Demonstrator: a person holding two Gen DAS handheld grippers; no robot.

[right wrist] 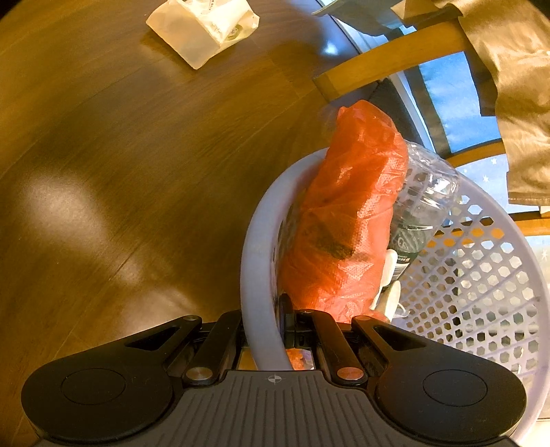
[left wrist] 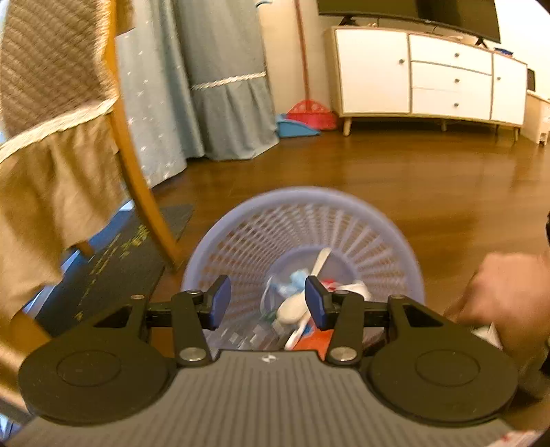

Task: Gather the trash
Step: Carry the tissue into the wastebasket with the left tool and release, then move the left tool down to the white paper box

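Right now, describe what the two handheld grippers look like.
Both look alike. The left gripper has a grey ribbed body bearing a small white emblem, black linkage arms with silver pivot screws, two round black discs at its sides, and blue pads on black fingers. The right gripper has the same grey ribbed body and black linkages; its pad colour is hidden. No cables show.

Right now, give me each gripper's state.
Left gripper: open, empty, above the basket.
Right gripper: shut on the basket rim.

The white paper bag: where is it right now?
In the right wrist view the white paper bag lies on the wooden floor at top left, apart from the basket, whose rim the right gripper clamps.
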